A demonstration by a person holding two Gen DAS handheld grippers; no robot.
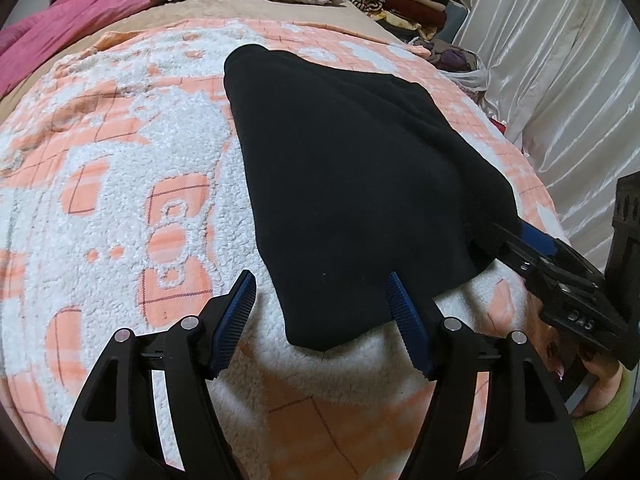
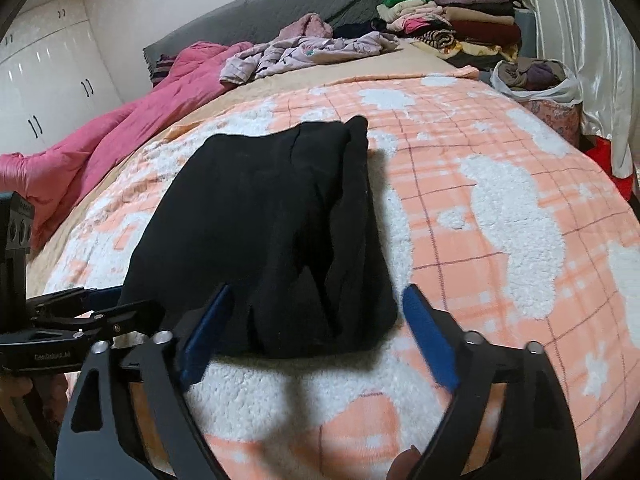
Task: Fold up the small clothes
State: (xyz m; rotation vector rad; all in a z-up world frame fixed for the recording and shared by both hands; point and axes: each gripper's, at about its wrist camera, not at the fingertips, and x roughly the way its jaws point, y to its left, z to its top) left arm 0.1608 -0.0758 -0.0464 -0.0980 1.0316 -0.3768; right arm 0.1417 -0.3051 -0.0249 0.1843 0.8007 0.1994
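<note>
The left gripper (image 1: 320,312) is sitting nearest the lens, its jaws spread, with the near corner of a black garment (image 1: 352,184) lying between the two blue pads; whether the right-hand pad is touching the cloth is hard to tell, and nothing is being pinched. The right gripper (image 2: 316,332) is also standing wide apart over the garment's near edge (image 2: 272,240), gripping nothing (in the left view its tips are dipping under the cloth's right corner, so their ends are hidden). The person's hand (image 1: 600,376) and a green sleeve (image 1: 604,432) are being cut off by the frame edge.

The garment is lying folded on an orange-and-white blanket (image 1: 120,200), its long axis running away from both grippers toward the head of the bed, narrowing at the far end. Its folds are hard to read in the black. Beyond it, a pink quilt (image 2: 120,140) and stacked clothes (image 2: 448,24) are lying.
</note>
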